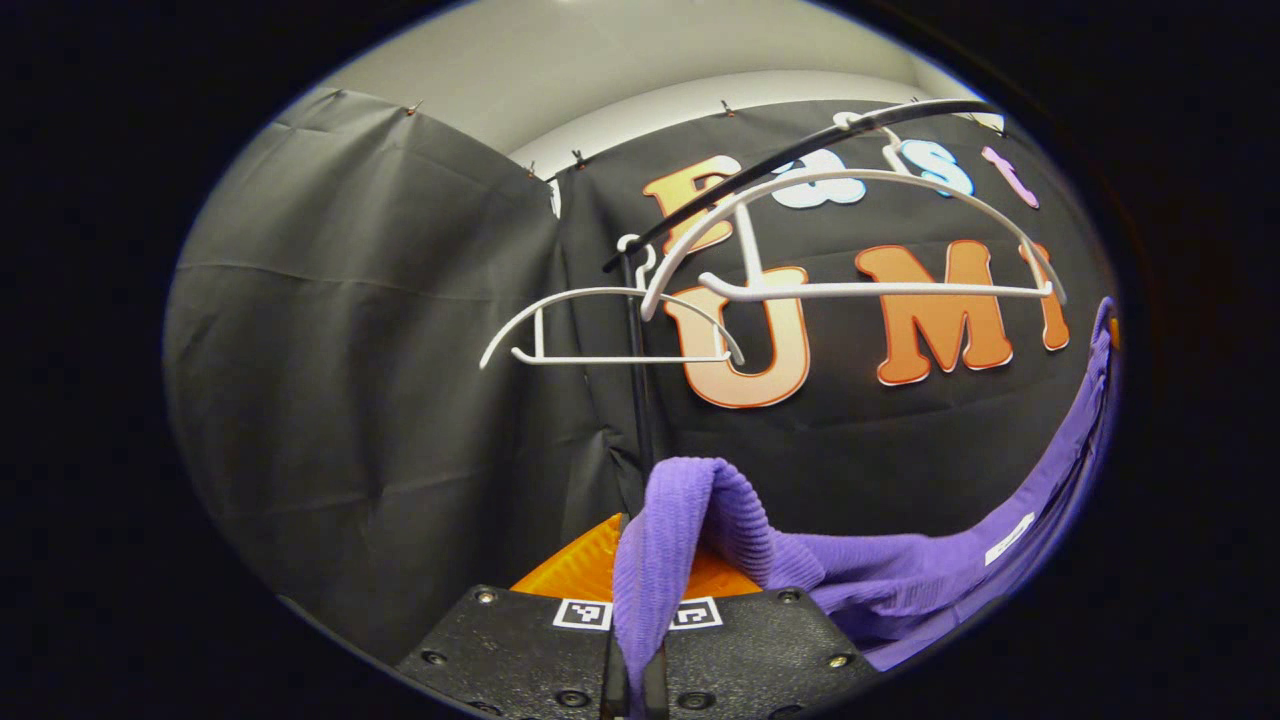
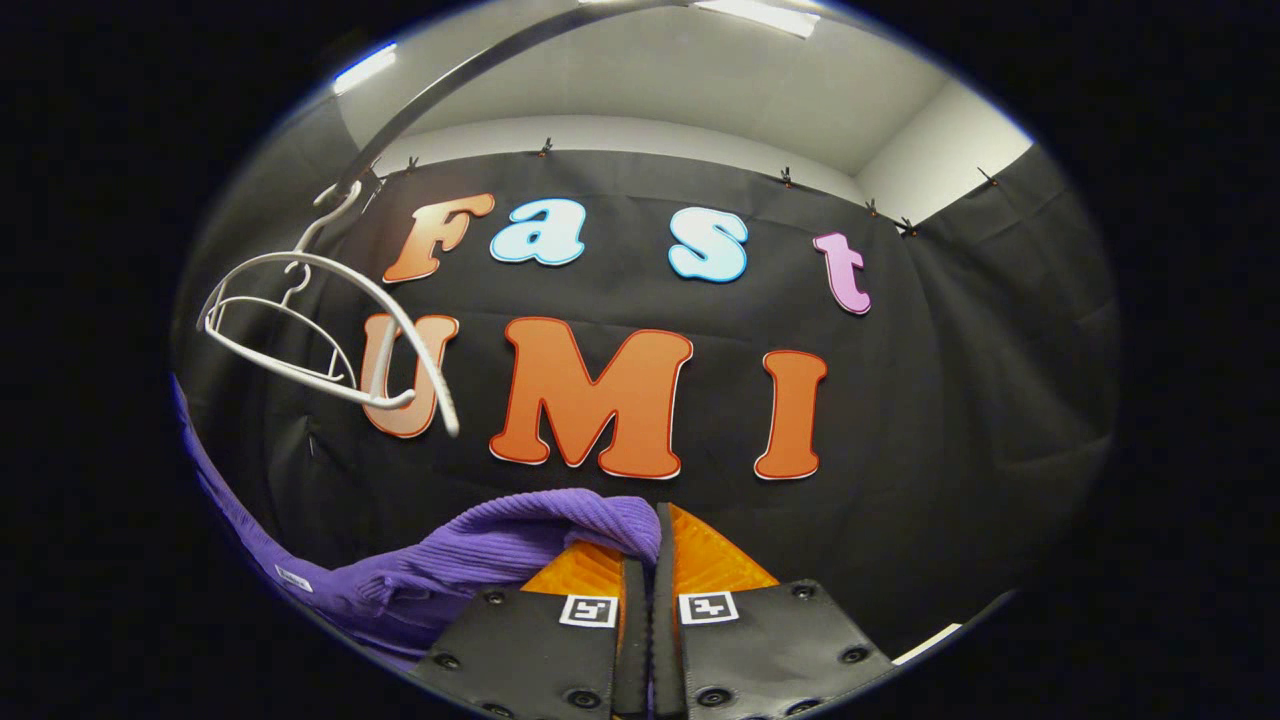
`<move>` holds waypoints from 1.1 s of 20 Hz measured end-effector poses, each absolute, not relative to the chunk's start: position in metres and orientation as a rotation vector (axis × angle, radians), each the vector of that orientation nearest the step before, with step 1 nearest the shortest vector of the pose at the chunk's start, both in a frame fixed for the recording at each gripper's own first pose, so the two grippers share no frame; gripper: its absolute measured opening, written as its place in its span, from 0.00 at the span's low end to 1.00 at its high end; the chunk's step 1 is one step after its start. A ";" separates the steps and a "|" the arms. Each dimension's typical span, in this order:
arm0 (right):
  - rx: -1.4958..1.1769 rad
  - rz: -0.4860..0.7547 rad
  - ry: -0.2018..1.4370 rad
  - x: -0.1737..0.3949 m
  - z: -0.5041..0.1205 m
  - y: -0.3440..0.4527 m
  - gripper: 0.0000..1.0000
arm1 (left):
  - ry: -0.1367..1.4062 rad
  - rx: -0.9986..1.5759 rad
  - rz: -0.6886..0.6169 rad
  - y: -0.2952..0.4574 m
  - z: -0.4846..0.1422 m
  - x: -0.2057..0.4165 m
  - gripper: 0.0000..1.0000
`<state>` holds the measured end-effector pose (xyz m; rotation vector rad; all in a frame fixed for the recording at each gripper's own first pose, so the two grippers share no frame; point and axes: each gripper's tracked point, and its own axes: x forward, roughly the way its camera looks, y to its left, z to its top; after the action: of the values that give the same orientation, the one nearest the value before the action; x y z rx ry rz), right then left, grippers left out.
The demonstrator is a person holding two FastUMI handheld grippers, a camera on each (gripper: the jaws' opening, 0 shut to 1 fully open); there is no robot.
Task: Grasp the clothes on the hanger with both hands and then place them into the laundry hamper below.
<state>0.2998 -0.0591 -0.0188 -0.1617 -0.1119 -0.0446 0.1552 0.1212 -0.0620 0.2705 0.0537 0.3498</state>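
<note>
Left gripper (image 1: 634,640) clamped on purple ribbed knit garment (image 1: 700,520); right gripper (image 2: 648,600) clamped on far fold; bare white plastic hangers (image 1: 850,240) high above, well apart.

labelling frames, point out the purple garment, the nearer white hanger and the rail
purple garment (image 1: 700,500): left gripper view, fold above the fingers
nearer white hanger (image 1: 880,290): left gripper view, bottom bar
rail (image 1: 800,152): left gripper view, dark bar

Purple garment (image 1: 880,580): cut off at the lower right rim of my left gripper view; its far end unseen. Small white tag (image 1: 1008,538): too small to make out. My left gripper (image 1: 635,640): fingers mostly buried under the cloth. Black rail (image 2: 470,75): its ends run past the rim of the right gripper view. Rear white hanger (image 2: 285,335): partly masked by the front hanger.
</note>
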 end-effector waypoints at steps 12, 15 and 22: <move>-0.158 -0.006 0.076 0.216 -0.076 0.034 0.09 | 0.144 0.050 -0.157 0.001 -0.096 0.171 0.07; -0.104 0.007 0.151 0.211 -0.106 0.042 0.09 | 0.226 -0.041 -0.223 -0.013 -0.121 0.169 0.07; -0.073 0.083 0.435 0.205 -0.227 0.051 0.11 | 0.505 -0.177 -0.311 -0.080 -0.223 0.147 0.07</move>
<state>0.2052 0.0508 -0.2268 -0.0729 0.4350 0.0832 0.1474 -0.0802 -0.2230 -0.1774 0.5050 -0.3110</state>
